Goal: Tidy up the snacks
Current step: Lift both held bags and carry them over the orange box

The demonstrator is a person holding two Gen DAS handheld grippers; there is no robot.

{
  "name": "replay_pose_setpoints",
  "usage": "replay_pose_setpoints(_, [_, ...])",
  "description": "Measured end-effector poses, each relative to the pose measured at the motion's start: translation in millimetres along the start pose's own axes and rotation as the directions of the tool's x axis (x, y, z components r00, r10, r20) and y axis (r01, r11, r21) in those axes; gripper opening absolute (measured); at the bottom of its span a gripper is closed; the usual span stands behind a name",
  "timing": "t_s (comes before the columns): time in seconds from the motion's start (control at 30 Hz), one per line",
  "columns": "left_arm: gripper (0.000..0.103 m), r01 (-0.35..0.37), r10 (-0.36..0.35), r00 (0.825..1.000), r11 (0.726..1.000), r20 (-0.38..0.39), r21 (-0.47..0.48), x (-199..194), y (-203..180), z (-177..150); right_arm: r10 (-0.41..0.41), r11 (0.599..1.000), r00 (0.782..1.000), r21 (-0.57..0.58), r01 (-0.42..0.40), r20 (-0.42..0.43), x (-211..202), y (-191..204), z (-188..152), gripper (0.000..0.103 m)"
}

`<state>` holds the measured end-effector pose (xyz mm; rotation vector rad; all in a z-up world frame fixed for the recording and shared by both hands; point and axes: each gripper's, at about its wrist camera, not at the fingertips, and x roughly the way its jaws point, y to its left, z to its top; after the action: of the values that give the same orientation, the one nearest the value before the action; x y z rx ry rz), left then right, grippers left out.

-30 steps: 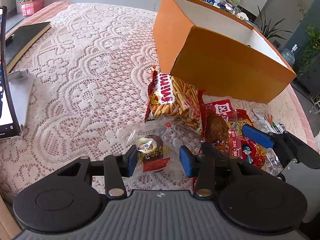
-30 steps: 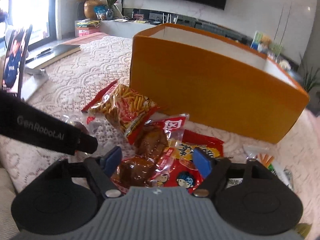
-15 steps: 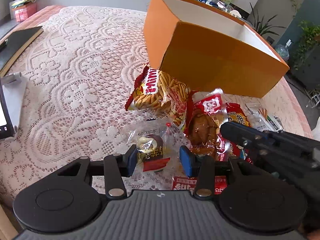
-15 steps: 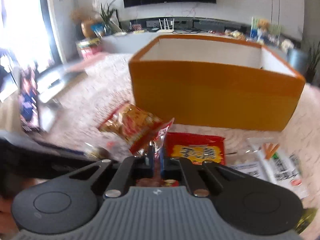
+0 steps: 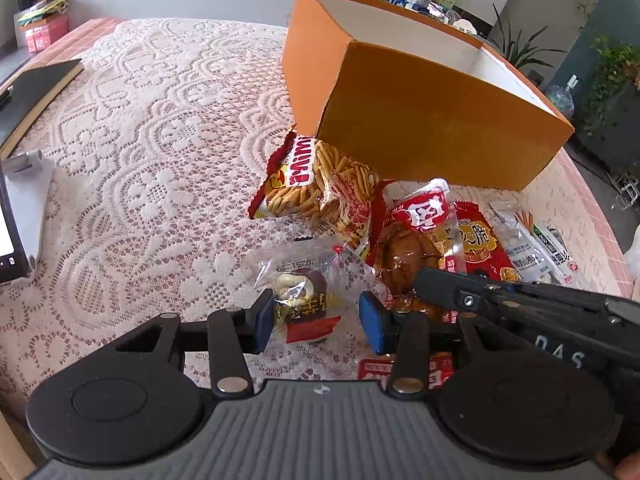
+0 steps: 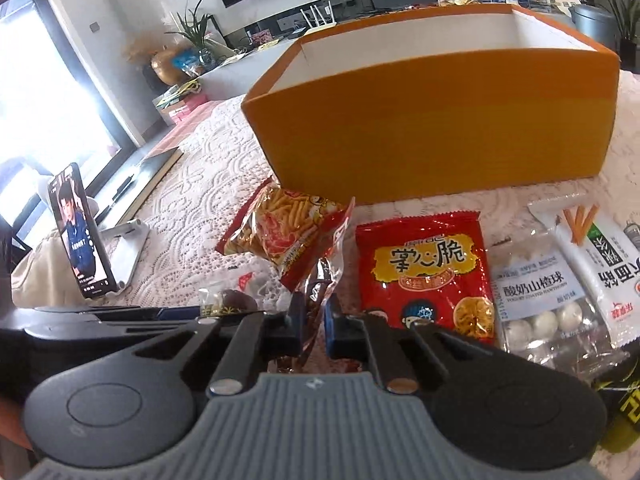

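On the lace cloth near the table's front lies a heap of snack packets, with a large orange box [image 5: 420,120] [image 6: 420,120] open-topped behind it. My left gripper [image 5: 316,320] is shut on a clear packet with a dark stuffed date [image 5: 304,296], its blue pads on either side. My right gripper [image 6: 314,320] is shut on the edge of a red-and-clear braised meat packet [image 6: 320,280] [image 5: 412,240], which stands up from the jaws. It reaches in from the right in the left wrist view. A bag of yellow stick snacks [image 5: 320,184] [image 6: 284,220] leans at the box's near corner.
A red noodle-crisp packet [image 6: 428,268], a clear packet of white balls [image 6: 536,296] and a white packet [image 6: 600,264] lie right of the heap. A phone on a stand [image 6: 80,232] and a dark notebook [image 5: 36,92] are on the left.
My right gripper closed from wide open onto the braised meat packet, rolled, and tipped the packet up on edge. The left gripper kept still with the date packet between its pads.
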<state>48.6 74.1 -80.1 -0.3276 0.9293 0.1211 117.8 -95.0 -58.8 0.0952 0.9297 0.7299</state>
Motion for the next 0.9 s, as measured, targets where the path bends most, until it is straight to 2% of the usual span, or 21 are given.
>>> replay_pose_setpoints(0.33, [0.051, 0.031, -0.031, 0.999, 0.999, 0.019, -0.01, -16.6, -7.3, -6.5, -0.008, 1.0, 0.999, 0.008, 0.007, 0.039, -39.5, -4.5, 2.6, 0.001])
replay_pose_setpoints(0.5, [0.05, 0.061, -0.061, 0.997, 0.998, 0.04, 0.003, -34.6, -21.3, -5.8, -0.005, 0.999, 0.996, 0.037, 0.002, 0.088, -69.9, -15.1, 1.2, 0.001])
replay_pose_setpoints(0.67, [0.051, 0.082, -0.084, 0.993, 0.996, 0.077, 0.035, -56.3, -39.4, 1.4, -0.019, 0.999, 0.985, 0.041, 0.012, 0.169, -105.2, -21.6, 9.1, 0.001])
replay_pose_setpoints(0.9, [0.051, 0.099, -0.113, 0.982, 0.99, 0.154, 0.095, -84.7, -64.9, 33.8, -0.03, 0.999, 0.962, 0.021, 0.025, 0.273, -146.0, -30.3, 32.9, 0.001])
